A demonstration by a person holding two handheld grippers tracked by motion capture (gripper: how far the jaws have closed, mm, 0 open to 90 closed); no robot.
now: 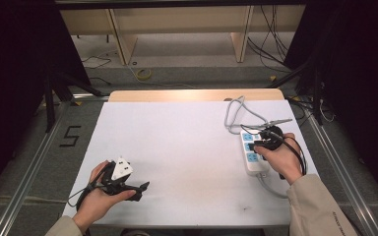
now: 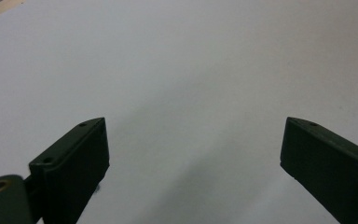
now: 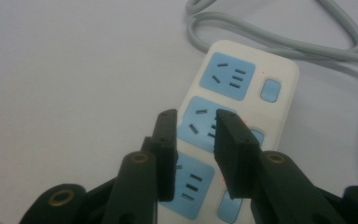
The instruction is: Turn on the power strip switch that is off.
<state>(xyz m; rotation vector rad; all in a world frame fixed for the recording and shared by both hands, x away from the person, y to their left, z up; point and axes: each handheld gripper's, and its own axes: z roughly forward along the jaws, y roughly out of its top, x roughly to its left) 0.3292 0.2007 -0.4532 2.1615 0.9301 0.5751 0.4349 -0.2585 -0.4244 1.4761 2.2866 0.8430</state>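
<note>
Right gripper view looks down on a power strip (image 3: 235, 126): a cream-white body with rounded corners, three pale blue socket faces in a row and a small blue rocker switch beside each one. Tiny red dots show near the switches. A grey cord (image 3: 279, 39) leaves its far end and loops on the desk (image 3: 65, 70). No brand or lettering can be read on the strip.

The right tool (image 3: 196, 135) hangs over the strip with its two black jaws a narrow gap apart, nothing between them; the middle socket face shows through that gap. Whether the jaw tips touch the strip cannot be told.

High view puts the strip (image 1: 252, 150) near the desk's right edge, about halfway between front and back, lying lengthways from front to back, with the cord (image 1: 236, 113) curled toward the back right corner. The right tool (image 1: 268, 140) sits over the strip's middle, with the person's hand behind it.

The left tool (image 1: 138, 189) rests near the front left corner, well apart from the strip. In the left gripper view its jaws stand wide (image 2: 193, 154) over bare white desk, holding nothing. On the floor left of the desk, a black mark (image 1: 70, 136) reads like a "5".
</note>
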